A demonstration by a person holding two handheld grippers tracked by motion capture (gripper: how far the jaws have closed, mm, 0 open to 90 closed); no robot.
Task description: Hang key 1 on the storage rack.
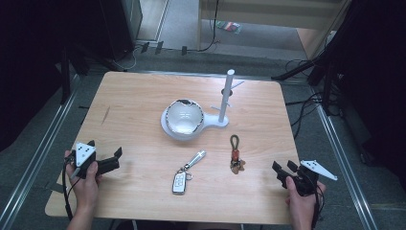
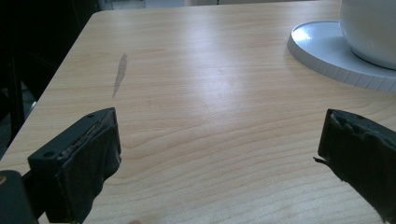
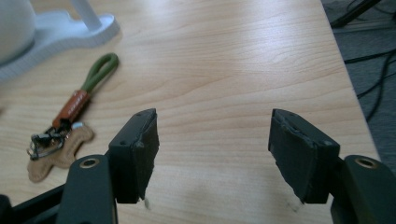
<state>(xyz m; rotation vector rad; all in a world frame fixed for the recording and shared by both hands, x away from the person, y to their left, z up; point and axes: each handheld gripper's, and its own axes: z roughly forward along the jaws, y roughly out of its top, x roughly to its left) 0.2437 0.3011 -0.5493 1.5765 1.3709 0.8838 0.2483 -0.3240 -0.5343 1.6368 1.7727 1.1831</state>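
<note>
Both grippers, left gripper (image 1: 106, 160) and right gripper (image 1: 283, 171), sit gaping, empty; I'd approach the car key (image 1: 179, 182) low, jaws straddling it squarely.

Table (image 1: 134, 105): bowl (image 1: 184, 116) on stand base (image 1: 168, 130), centre; car key (image 1: 180, 181) and keychain (image 1: 235, 154) in front.

Table: pale wooden tabletop (image 2: 196, 93), smooth, faint sheen.
Stand: white plastic peg stand (image 1: 225, 103), matt.
Bowl: white glossy bowl (image 1: 184, 116).
Keyring: green cord loop with brown leather tag (image 3: 70, 116).
Jaw pads: black, rough, worn.
</note>
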